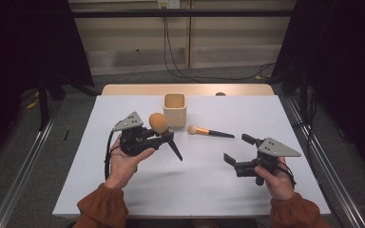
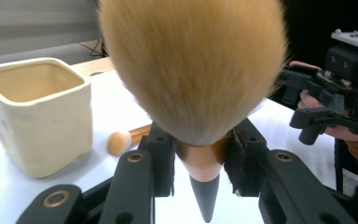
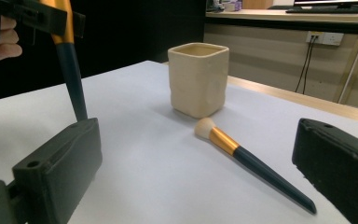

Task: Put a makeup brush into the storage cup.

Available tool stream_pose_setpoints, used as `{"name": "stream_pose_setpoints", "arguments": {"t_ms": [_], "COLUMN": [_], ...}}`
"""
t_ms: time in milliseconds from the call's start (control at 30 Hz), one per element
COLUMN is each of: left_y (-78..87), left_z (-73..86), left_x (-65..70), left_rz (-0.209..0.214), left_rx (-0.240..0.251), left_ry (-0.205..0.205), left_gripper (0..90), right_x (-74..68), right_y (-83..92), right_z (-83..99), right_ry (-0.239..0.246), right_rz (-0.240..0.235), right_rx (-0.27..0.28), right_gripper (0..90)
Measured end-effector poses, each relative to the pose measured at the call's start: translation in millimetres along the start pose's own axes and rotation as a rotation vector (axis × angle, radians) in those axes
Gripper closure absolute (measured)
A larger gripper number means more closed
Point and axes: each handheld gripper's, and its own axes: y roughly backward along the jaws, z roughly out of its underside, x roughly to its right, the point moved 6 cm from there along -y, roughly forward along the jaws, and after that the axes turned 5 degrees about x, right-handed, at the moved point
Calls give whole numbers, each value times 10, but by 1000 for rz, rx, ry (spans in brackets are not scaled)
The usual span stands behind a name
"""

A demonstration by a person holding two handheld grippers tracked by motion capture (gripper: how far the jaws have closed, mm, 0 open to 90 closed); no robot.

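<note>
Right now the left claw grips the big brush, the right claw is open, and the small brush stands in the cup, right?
Not quite: the small brush lies on the table beside the cup, as the high view shows. The rest holds.

1. Two makeup brushes with tan bristles and dark tapered handles: a big fluffy one [image 1: 159, 123], a small one [image 1: 210, 132].
2. One cream square ceramic cup [image 1: 175, 109].
3. Two black two-jaw grippers: left [image 1: 164, 137], right [image 1: 238, 149].

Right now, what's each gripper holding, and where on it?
Left gripper grips the big brush at its gold ferrule, just below the bristles. Right gripper is open, holding nothing.
</note>
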Motion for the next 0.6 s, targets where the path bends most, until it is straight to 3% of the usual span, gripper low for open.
{"name": "stream_pose_setpoints", "arguments": {"t_ms": [367,600], "left_y": [54,107], "left_z": [-136,-238], "left_x": [-107,-193], "left_rz": [-28,-54], "left_rx": [-14,10], "left_ry": [-20,-16], "left_gripper": [663,663], "right_x": [163,224], "right_y": [283,413], "right_z": [146,225], "right_ry": [-16,-50], "right_rz": [65,95], "right_rx": [-19,-17], "right_gripper": [4,2]}}
